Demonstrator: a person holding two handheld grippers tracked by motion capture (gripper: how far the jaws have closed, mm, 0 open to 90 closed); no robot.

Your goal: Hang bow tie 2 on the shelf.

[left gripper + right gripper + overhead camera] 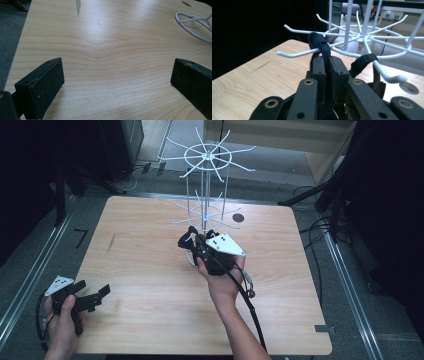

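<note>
Right gripper (327, 75) is at the lower tier of the white wire hook stand (205, 180), mid-bench. Its jaws are nearly together, pinching a dark navy fabric loop (320, 43) that is draped over one white wire prong (297, 53). A second black strap (362, 63) sits on the neighbouring prong, just beside. In the high view the same gripper (192, 237) hangs near the stand's pole.

Left gripper (97, 295) idles at the near-left corner of the pale wood bench (105, 45), jaws wide apart, nothing between them. The stand's white ring base (193, 23) shows off to its side.

Step in hand, as I read it: seating the loop on the prong.

- Push the loop back along the prong toward the hub, past the upturned tip, before letting go.
- Release slowly; fabric may cling to the pads and drag back off.
- Back out straight along the prong so as not to snag the neighbouring strap.
- The stand looks light and could tip or spin, so avoid side load. The left gripper could steady the base.
</note>
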